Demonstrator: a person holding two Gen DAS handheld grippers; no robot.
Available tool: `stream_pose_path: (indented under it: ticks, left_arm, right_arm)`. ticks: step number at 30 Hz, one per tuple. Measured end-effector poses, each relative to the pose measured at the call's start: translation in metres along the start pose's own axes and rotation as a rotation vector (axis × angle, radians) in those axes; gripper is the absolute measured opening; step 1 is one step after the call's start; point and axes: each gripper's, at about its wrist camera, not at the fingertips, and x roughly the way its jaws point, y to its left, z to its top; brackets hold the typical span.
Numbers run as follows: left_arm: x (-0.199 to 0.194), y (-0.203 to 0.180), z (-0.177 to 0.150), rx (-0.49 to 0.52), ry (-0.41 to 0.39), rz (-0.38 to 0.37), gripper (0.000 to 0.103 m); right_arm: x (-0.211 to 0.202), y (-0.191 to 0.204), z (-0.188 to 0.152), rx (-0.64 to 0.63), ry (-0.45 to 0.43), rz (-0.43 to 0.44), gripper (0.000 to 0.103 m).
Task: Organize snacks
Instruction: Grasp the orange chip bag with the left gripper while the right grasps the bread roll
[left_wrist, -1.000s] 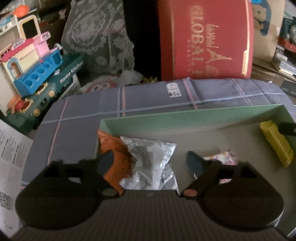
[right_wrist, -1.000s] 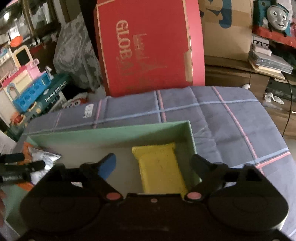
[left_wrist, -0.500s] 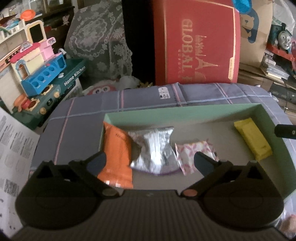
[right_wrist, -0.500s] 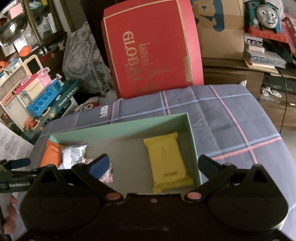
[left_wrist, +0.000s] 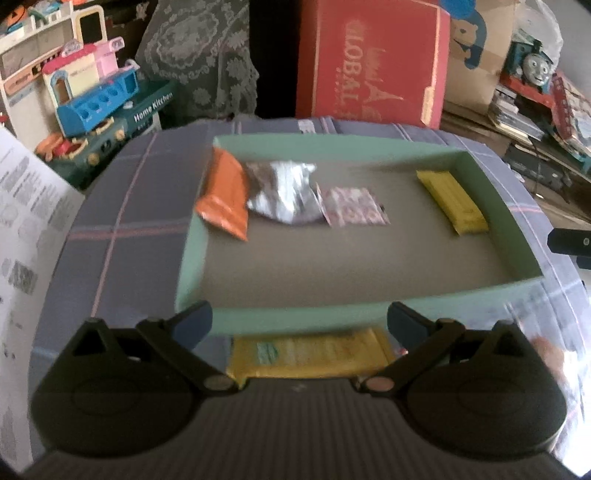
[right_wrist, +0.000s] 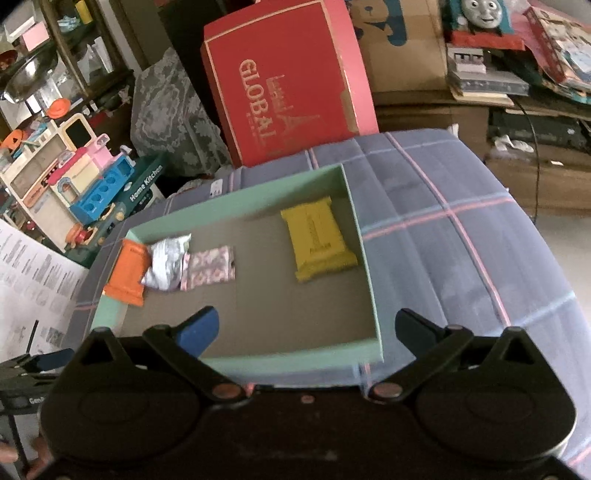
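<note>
The left gripper (left_wrist: 299, 321) and right gripper (right_wrist: 306, 326) hang released, empty, over the green tray's (left_wrist: 295, 319) near wall; four snack packets lie inside.

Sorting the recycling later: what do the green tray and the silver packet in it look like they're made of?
The green tray looks like matte cardboard: thin, flat, straight-edged walls with no shine and a dull brown-grey floor. The silver packet looks like metallised foil or plastic film: crinkled, with bright, mirror-like highlights. Which of the two cannot be told from here.
</note>
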Motion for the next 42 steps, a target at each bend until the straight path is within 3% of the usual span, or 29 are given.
stream_pose_path:
  ticks: [11, 16, 21, 28, 31, 35, 36, 40, 42]
  left_arm:
    - [-0.007, -0.027, -0.055, 0.06, 0.082, -0.013, 0.103]
    - [-0.012, -0.041, -0.068, 0.088, 0.104, -0.043, 0.103]
    - [-0.019, -0.073, -0.075, 0.18, 0.122, -0.102, 0.103]
    - [-0.026, -0.126, -0.092, 0.407, 0.166, -0.219, 0.103]
    - [-0.02, -0.141, -0.098, 0.46, 0.161, -0.158, 0.103]
    - [-0.006, -0.141, -0.09, 0.416, 0.166, -0.093, 0.103]
    - [-0.003, -0.137, -0.087, 0.404, 0.166, -0.082, 0.103]
    - [0.008, -0.133, -0.074, 0.374, 0.158, -0.012, 0.103]
    - [0.013, -0.133, -0.068, 0.365, 0.154, 0.01, 0.103]
  right_arm:
    - [-0.022, -0.023, -0.065, 0.036, 0.062, 0.003, 0.103]
    - [-0.019, -0.037, -0.076, 0.074, 0.083, -0.002, 0.103]
    - [-0.02, -0.049, -0.08, 0.095, 0.078, 0.01, 0.103]
    - [-0.026, -0.066, -0.088, 0.129, 0.073, 0.027, 0.103]
    - [-0.028, -0.076, -0.09, 0.141, 0.056, 0.02, 0.103]
    - [-0.025, -0.082, -0.086, 0.111, -0.004, -0.016, 0.102]
    - [-0.021, -0.081, -0.084, 0.096, -0.008, -0.021, 0.099]
    - [-0.003, -0.082, -0.082, 0.083, 0.042, 0.002, 0.071]
    - [0.002, -0.082, -0.086, 0.088, 0.069, 0.032, 0.066]
